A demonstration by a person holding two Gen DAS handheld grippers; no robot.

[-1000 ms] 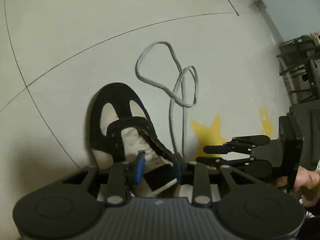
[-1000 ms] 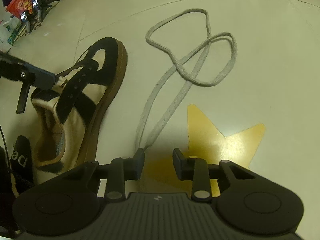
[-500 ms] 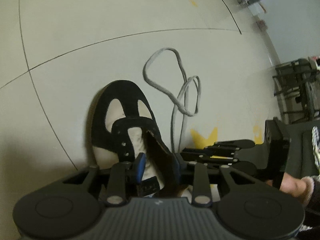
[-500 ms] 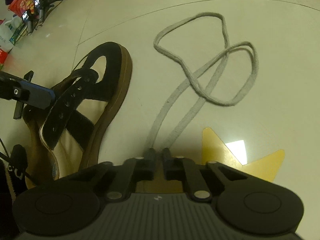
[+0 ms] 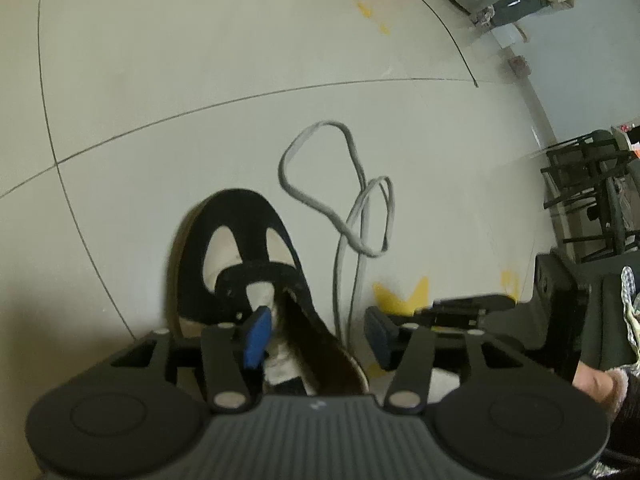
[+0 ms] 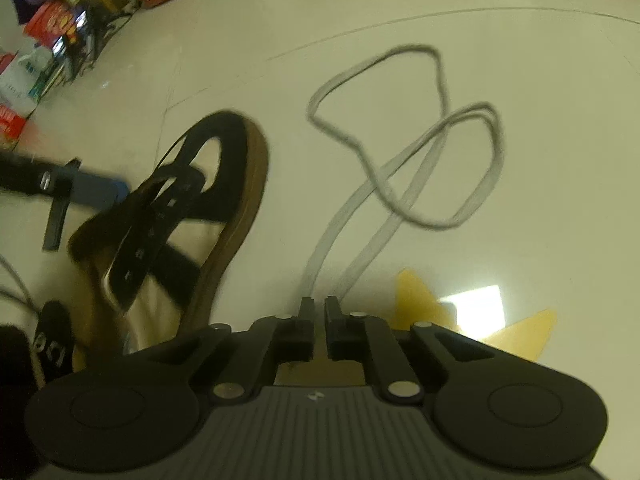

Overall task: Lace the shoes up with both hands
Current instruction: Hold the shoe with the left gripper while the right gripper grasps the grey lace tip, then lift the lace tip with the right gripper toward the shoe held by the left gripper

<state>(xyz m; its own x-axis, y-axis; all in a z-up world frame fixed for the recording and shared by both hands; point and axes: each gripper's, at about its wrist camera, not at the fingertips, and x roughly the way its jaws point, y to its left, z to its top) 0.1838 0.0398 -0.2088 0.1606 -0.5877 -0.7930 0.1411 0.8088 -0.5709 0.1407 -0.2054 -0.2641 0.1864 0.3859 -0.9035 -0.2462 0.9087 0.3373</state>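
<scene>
A black-and-cream shoe (image 6: pixel 208 216) with a tan sole lies unlaced on the floor, tilted on its side, toe pointing away. The grey lace (image 6: pixel 404 160) lies in loose loops just beside it, both ends trailing back toward the camera.

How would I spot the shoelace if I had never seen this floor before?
Start at the pale tiled floor and find the black and cream shoe lying on it. Just beside the shoe, by a yellow star sticker, the shoelace sprawls in loose loops. It is the only long, flat, grey cord there, threaded through nothing.
</scene>
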